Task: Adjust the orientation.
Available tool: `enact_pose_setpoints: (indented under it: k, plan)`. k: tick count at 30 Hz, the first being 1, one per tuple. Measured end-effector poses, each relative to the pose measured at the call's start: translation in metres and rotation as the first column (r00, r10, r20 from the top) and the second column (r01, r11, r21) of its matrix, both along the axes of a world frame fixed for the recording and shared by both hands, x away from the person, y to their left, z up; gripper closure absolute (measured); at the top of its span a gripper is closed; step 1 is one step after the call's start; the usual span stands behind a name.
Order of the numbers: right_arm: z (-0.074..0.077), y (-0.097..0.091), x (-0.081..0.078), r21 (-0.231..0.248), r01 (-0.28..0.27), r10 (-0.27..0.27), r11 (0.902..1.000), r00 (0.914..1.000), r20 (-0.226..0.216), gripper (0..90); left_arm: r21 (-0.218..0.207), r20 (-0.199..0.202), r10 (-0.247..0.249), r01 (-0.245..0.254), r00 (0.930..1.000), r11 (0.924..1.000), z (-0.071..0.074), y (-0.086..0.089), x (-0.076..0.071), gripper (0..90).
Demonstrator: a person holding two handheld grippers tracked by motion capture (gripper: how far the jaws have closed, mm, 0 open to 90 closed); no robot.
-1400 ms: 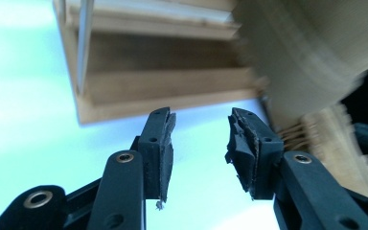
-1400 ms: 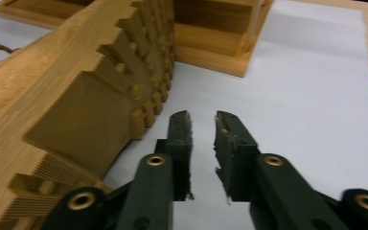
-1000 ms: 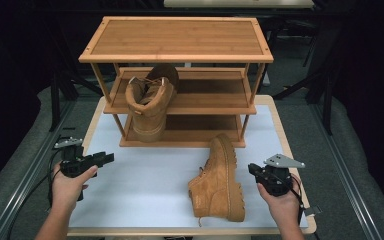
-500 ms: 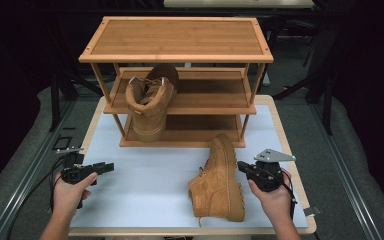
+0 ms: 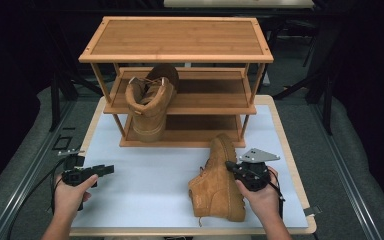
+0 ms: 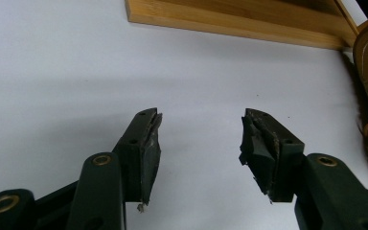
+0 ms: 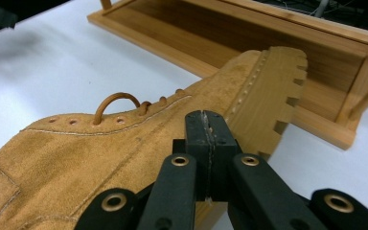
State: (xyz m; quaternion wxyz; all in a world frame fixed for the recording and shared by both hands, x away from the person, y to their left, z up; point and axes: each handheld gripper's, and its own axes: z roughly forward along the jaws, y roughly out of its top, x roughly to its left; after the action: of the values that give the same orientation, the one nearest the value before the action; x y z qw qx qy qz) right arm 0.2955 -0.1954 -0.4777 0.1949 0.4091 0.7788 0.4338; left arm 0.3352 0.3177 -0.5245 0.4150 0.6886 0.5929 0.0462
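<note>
jaws of the right gripper (image 7: pixel 206 120) are pressed flat together with nothing between, nosing the suede side of the tan boot (image 5: pixel 219 186) lying on its side near the white table's (image 5: pixel 145 200) front right corner, lugged sole toward the bamboo rack (image 5: pixel 180 40). left gripper (image 6: pixel 199 132) has just been opening, rubber pads wide apart over bare surface.

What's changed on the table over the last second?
The left gripper sank toward the table's near left edge, its jaws just opening with nothing between them. The right gripper moved in beside the boot lying on the mat, jaws shut and empty. That boot, the second boot on the rack and the rack itself stayed put.
</note>
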Motion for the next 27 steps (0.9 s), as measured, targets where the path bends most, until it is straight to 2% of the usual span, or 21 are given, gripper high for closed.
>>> enact_pose_setpoints:
  k: [1,2,4,6,7,9,10,13,16,17,18,19,20,21,22,23,24,26,27]
  plan:
    - [0.001,-0.003,-0.001,-0.016,0.040,-0.040,0.9991,0.9992,-0.003,90.0,-0.001,0.001,0.001,-0.001,1.0000,1.0000,0.000,0.000,0.000,47.4]
    - [0.000,-0.009,-0.001,0.025,0.018,-0.018,0.9995,0.9997,-0.019,90.0,-0.003,0.000,0.004,-0.004,1.0000,1.0000,0.000,0.000,-0.001,47.3]
    - [-0.001,-0.019,-0.002,0.064,0.062,-0.060,0.9961,0.9978,-0.028,90.0,-0.002,0.000,0.005,-0.005,1.0000,1.0000,0.001,0.001,-0.002,47.3]
    - [-0.004,-0.030,-0.003,0.112,0.079,-0.076,0.9905,0.9966,-0.033,90.0,0.001,0.003,0.009,-0.009,1.0000,1.0000,0.000,0.003,-0.002,47.1]
    - [-0.004,-0.036,-0.004,0.118,0.093,-0.089,0.9886,0.9952,-0.038,90.0,-0.002,-0.002,0.016,-0.016,0.9999,0.9999,-0.001,0.003,-0.003,47.1]
    - [-0.007,-0.046,-0.005,0.131,0.134,-0.129,0.9823,0.9907,-0.041,90.0,-0.001,-0.001,0.021,-0.021,0.9998,0.9998,-0.001,0.005,-0.003,47.0]
    - [-0.009,-0.053,-0.005,0.159,0.123,-0.117,0.9795,0.9919,-0.050,90.0,-0.004,-0.002,0.024,-0.024,0.9997,0.9997,-0.001,0.006,-0.003,47.0]
    - [-0.017,-0.070,-0.004,0.179,0.187,-0.177,0.9659,0.9817,-0.070,90.0,-0.006,0.000,0.024,-0.024,0.9997,0.9997,0.000,0.006,-0.003,47.0]
    - [-0.025,-0.087,-0.003,0.168,0.242,-0.219,0.9557,0.9655,-0.140,90.0,-0.007,0.001,0.025,-0.025,0.9997,0.9997,-0.001,0.004,-0.002,47.0]
    - [-0.028,-0.090,-0.002,0.170,0.268,-0.243,0.9484,0.9581,-0.152,90.0,-0.007,0.000,0.022,-0.022,0.9998,0.9997,-0.001,0.004,-0.002,46.9]
    - [-0.031,-0.094,-0.001,0.182,0.264,-0.234,0.9472,0.9573,-0.169,90.0,-0.002,-0.002,0.017,-0.017,0.9999,0.9999,-0.001,0.003,-0.001,46.9]
    - [-0.034,-0.096,-0.001,0.153,0.289,-0.261,0.9451,0.9490,-0.177,90.0,-0.004,-0.003,0.016,-0.016,0.9999,0.9999,-0.001,0.002,-0.001,46.9]
    - [-0.036,-0.099,0.000,0.154,0.270,-0.238,0.9504,0.9508,-0.198,90.0,-0.006,-0.005,0.017,-0.017,0.9998,0.9998,-0.002,0.001,-0.001,46.9]
    - [-0.039,-0.100,0.001,0.130,0.297,-0.268,0.9461,0.9424,-0.200,90.0,-0.005,-0.004,0.017,-0.017,0.9998,0.9998,-0.002,0.001,0.000,46.9]
    - [-0.039,-0.100,0.001,0.130,0.297,-0.268,0.9461,0.9424,-0.200,90.0,-0.005,-0.004,0.017,-0.017,0.9998,0.9998,-0.002,0.001,0.000,46.9]
    - [-0.042,-0.104,0.003,0.092,0.286,-0.256,0.9538,0.9341,-0.249,90.0,-0.004,-0.003,0.014,-0.014,0.9999,0.9999,-0.002,0.000,0.000,46.9]
    - [-0.044,-0.104,0.004,0.053,0.319,-0.298,0.9464,0.9244,-0.238,90.0,-0.004,-0.005,0.017,-0.017,0.9999,0.9999,-0.002,0.000,0.000,46.8]
    - [-0.044,-0.111,0.005,0.089,0.299,-0.266,0.9500,0.9248,-0.272,90.0,-0.004,-0.008,0.019,-0.019,0.9998,0.9998,-0.003,0.001,0.000,46.8]
    - [-0.043,-0.112,0.007,0.061,0.307,-0.277,0.9496,0.9148,-0.294,88.2,-0.003,-0.005,0.017,-0.017,0.9998,0.9999,-0.003,0.001,0.000,46.7]
